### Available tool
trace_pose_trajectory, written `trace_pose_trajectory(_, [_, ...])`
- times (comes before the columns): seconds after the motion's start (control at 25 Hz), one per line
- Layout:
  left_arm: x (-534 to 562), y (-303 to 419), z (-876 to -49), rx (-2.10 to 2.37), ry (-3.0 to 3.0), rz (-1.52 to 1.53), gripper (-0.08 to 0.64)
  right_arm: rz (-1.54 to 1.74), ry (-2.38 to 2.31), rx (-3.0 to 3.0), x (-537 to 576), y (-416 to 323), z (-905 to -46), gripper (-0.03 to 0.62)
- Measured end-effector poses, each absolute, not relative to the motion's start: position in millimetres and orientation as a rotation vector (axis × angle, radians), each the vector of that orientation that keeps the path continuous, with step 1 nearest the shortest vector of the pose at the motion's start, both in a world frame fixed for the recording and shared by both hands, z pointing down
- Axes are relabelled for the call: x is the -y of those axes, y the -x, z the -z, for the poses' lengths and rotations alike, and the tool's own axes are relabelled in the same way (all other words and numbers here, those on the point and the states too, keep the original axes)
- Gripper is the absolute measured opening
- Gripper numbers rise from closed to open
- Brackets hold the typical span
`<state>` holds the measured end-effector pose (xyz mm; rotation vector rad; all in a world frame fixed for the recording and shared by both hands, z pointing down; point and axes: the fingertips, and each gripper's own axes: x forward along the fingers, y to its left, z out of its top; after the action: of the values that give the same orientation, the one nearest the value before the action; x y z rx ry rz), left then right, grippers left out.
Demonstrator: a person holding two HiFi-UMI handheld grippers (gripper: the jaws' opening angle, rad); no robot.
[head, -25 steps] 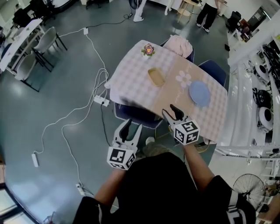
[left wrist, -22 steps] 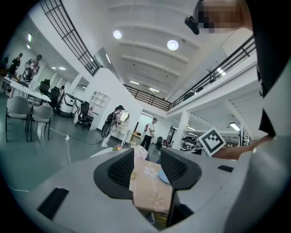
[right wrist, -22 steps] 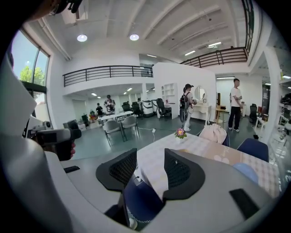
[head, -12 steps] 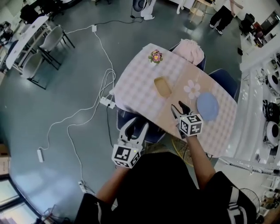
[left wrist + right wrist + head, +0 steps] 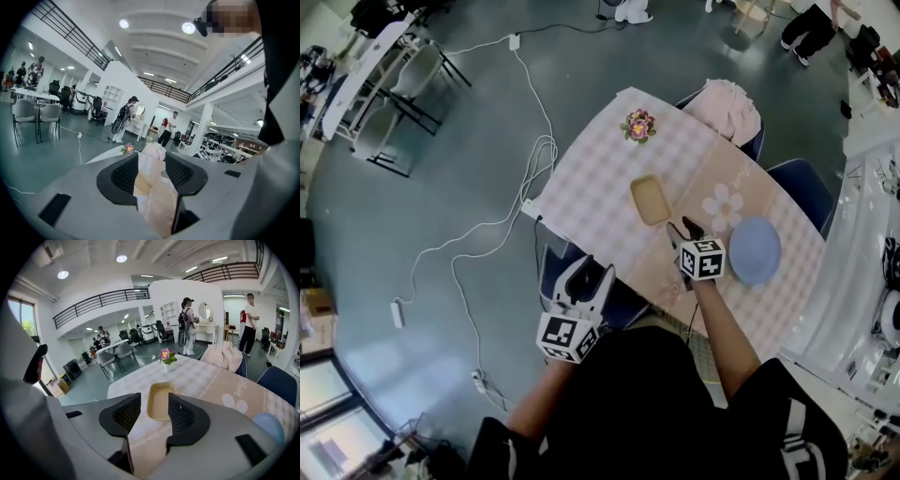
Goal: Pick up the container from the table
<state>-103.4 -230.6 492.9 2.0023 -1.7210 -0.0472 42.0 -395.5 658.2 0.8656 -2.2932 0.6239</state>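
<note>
While its two jaws stand apart with nothing between them, the right gripper (image 5: 682, 231) hangs over the table (image 5: 591, 178), pointing at the container (image 5: 651, 200). In the right gripper view the container (image 5: 159, 401), a shallow tan tray, shows in the gap between the jaws just beyond their tips, and the right gripper (image 5: 153, 400) is not touching it. The container lies flat near the middle of the table, where the checked cloth meets a plain tan strip with a white flower print. The right arm reaches forward from the shoulder, forearm nearly straight, over the table's near edge. The left gripper (image 5: 589, 277) is held lower and nearer the body, off the table's near corner and above a dark blue chair seat (image 5: 623, 292), with the elbow bent. Its jaws are also apart and grip nothing; the left gripper view looks through the gap of the left gripper (image 5: 151, 161) along the table top. A blue plate (image 5: 755, 251) lies just right of the right gripper. A small pot of flowers (image 5: 638, 125) stands at the far corner, and a pink cloth (image 5: 727, 103) hangs over a chair beyond.
</note>
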Motion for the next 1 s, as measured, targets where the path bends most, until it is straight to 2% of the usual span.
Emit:
trace_pose_trajectory(0.52, [267, 133, -511, 1.87, -1.829, -0.054, 0.166, -0.702, -0.807, 2.116, 465, -47, -795, 0.16])
trace_pose_trajectory(0.76, [269, 118, -516, 1.866, -1.849, -0.133, 0.166, -0.727, -0.821, 2.053, 473, -47, -830, 0.158])
trace_pose_trajectory(0.84, [271, 115, -516, 1.861, -1.865, -0.14, 0.165, -0.714, -0.825, 2.056, 476, -46, -832, 0.127])
trace_pose_trajectory(0.96, [268, 121, -518, 1.86, -1.837, -0.112, 0.166, -0.703, -0.834, 2.073, 478, -45, -831, 0.02])
trace_pose_trajectory(1.0, [266, 124, -519, 1.857, -1.828, -0.102, 0.166, -0.715, -0.838, 2.077, 477, -45, -831, 0.019])
